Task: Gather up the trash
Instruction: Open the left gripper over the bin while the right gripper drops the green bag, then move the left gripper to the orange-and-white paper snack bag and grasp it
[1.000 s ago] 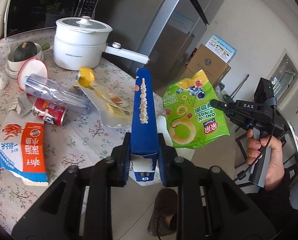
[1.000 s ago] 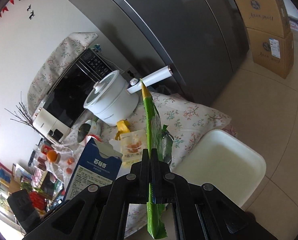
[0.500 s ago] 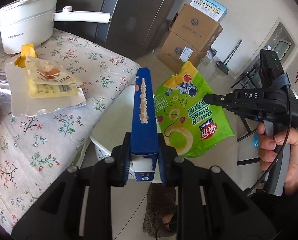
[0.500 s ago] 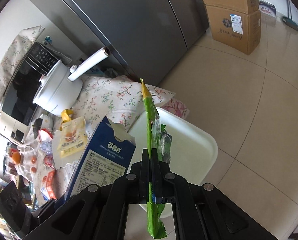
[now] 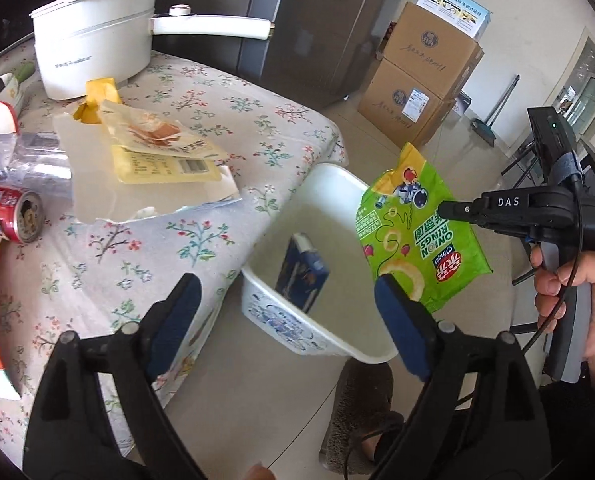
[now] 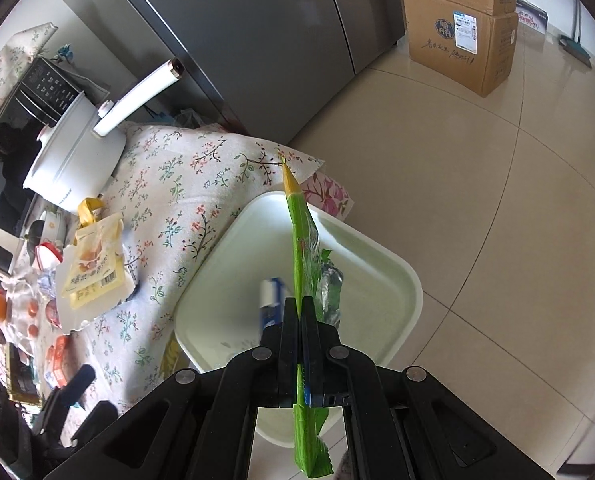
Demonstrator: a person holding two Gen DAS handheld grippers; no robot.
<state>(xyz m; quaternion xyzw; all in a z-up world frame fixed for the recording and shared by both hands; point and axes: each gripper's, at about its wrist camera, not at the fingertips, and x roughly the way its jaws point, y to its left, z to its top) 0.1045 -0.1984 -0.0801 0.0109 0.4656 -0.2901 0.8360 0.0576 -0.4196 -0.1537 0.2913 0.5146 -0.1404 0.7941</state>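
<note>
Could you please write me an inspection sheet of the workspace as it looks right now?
Surface: floral tablecloth covers the table.
Job's things: blue carton blurred inside white bin; green onion rings bag held over the bin.
Clutter: white pot, yellow snack pouch, red can, clear plastic bottle.
Grippers: left claw open, empty; right claw shut on the bag.
Cables: black cable beside the right hand.
Surroundings: grey fridge, stacked cardboard boxes, tiled floor.
</note>
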